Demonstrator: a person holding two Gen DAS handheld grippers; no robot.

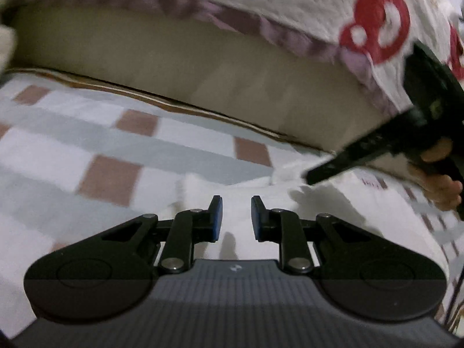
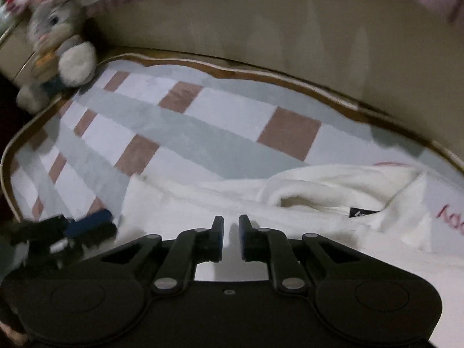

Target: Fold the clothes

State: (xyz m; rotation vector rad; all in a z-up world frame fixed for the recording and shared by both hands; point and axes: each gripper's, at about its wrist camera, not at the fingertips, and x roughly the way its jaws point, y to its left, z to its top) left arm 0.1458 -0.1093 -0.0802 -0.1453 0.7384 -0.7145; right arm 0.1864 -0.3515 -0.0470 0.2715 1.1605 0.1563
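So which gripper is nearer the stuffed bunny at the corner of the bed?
Left. The stuffed bunny sits far back on the left side; the left gripper is on that side, the right gripper over the white garment.

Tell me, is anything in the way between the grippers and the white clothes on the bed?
Nothing visible. The left hand-held gripper and right hand-held gripper both hang right over the white garment, their jaws empty, with no object between.

A plush rabbit (image 2: 58, 43) sits beside the checked bedsheet (image 2: 203, 133).
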